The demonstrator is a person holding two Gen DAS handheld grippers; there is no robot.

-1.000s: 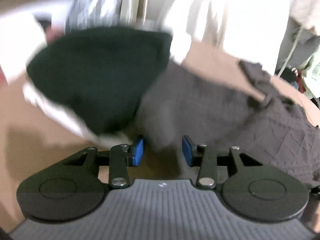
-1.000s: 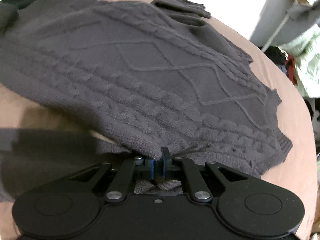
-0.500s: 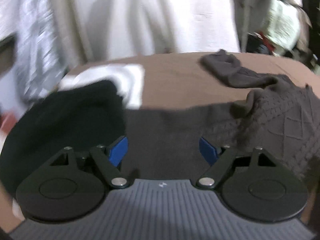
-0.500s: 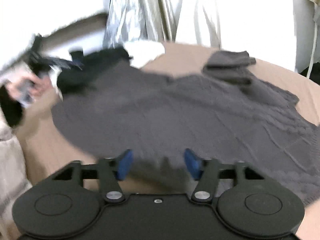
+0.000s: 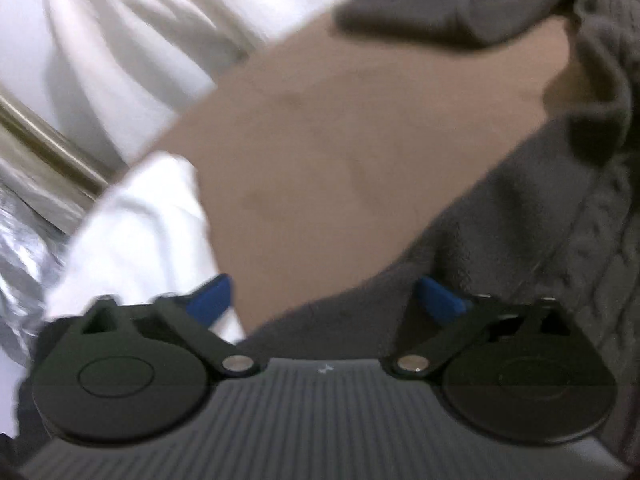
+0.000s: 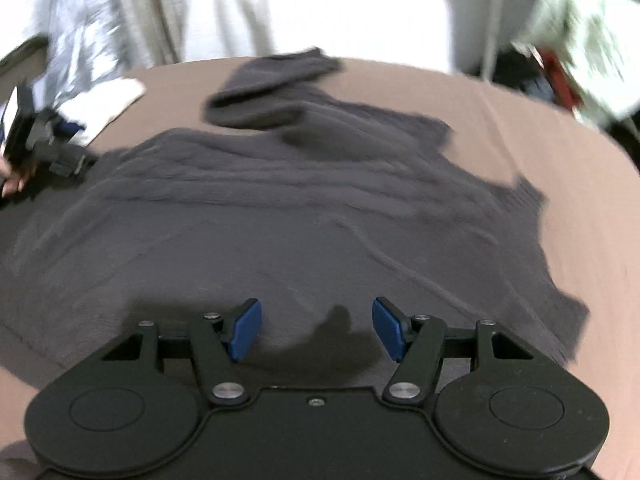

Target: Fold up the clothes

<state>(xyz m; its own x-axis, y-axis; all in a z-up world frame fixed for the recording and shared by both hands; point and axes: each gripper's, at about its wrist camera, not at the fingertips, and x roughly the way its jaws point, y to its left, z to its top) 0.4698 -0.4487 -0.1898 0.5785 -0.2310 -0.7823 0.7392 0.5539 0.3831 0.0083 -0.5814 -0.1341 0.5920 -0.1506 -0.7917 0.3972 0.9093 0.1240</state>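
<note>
Both hand-held grippers, left (image 5: 324, 300) and right (image 6: 316, 330), have just opened, empty; we judge sweater (image 6: 280, 220) soft, heavy-ish, so we'd pinch hem or sleeve (image 6: 272, 92).

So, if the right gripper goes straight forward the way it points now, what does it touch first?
Most likely the grey knitted sweater. The right gripper hangs open, its jaws having just opened with nothing between them, and the sweater lies spread on the brown surface straight ahead. How far off it is, the blurred picture does not show.
</note>
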